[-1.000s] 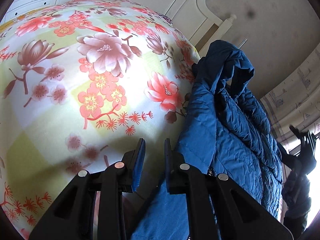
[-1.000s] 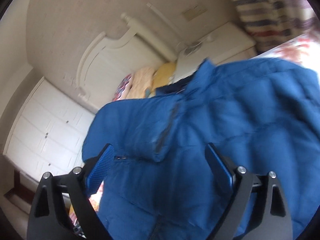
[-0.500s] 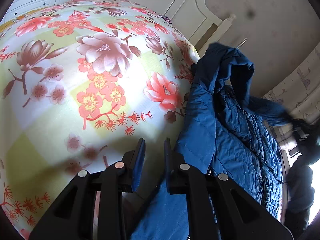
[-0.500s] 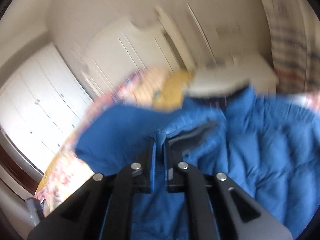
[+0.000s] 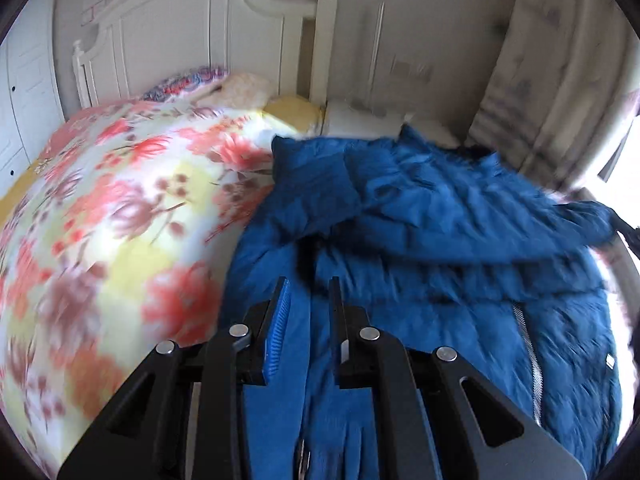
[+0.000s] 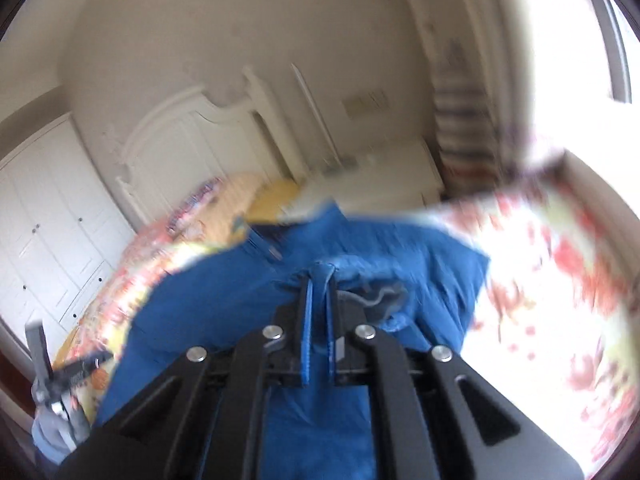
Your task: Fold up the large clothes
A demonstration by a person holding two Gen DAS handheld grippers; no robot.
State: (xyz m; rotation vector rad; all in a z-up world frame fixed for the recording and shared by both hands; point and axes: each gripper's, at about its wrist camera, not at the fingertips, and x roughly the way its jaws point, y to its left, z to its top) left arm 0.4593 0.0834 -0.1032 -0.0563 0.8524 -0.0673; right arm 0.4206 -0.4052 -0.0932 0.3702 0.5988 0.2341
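A blue quilted jacket [image 5: 460, 248] lies spread on the right side of a bed with a floral cover [image 5: 120, 216], its zipper running down at the right. My left gripper [image 5: 308, 288] is shut on a strip of the jacket's blue fabric that runs between its fingers. In the right wrist view the jacket [image 6: 360, 248] lies bunched on the floral cover [image 6: 560, 280]. My right gripper [image 6: 318, 280] is shut on a fold of the jacket's edge and holds it up.
A white headboard [image 5: 192, 36] stands at the far end with pillows [image 5: 240, 88] below it. A white nightstand [image 5: 360, 120] and a striped curtain [image 5: 560, 60] are at the right. White wardrobe doors [image 6: 48, 216] stand at the left.
My right gripper went from wide open to shut on the jacket's edge and lifted it. My left gripper swung up toward the headboard, and the jacket went from hanging to spread flatter on the bed.
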